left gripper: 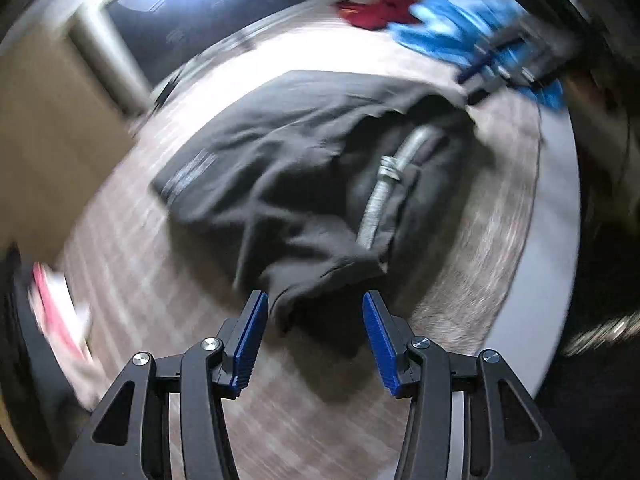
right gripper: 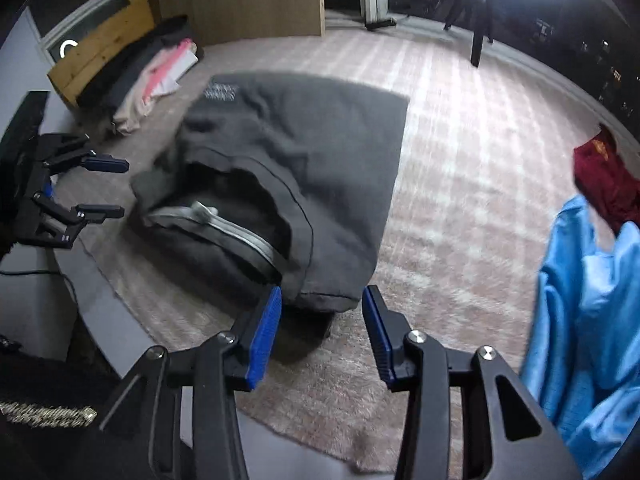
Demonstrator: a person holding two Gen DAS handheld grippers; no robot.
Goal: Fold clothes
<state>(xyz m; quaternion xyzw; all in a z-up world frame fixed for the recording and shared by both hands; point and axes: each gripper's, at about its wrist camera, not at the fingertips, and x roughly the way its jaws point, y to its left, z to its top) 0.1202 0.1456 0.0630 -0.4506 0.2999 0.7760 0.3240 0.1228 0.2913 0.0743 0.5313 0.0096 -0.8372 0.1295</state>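
Note:
A dark grey hooded garment [left gripper: 280, 168] lies partly folded on the pale rug [left gripper: 160, 300], its grey drawcord [left gripper: 380, 192] showing. My left gripper [left gripper: 316, 312] is open, with a hanging corner of the garment just beyond its blue pads [left gripper: 252, 340], not pinched. From the right wrist view the same garment [right gripper: 304, 152] spreads ahead, its near edge just past my right gripper [right gripper: 322, 300], which is open with nothing between its fingers. At the left edge of that view, the left gripper [right gripper: 106, 188] hovers beside the garment.
A blue garment [right gripper: 588, 312] and a red one [right gripper: 604, 180] lie at the right. Pink and white clothes [right gripper: 156, 80] rest by a wooden board [right gripper: 100, 52] at the back left. Beyond the rug edge [right gripper: 120, 312] the floor is grey. A chair leg [right gripper: 478, 40] stands at the back.

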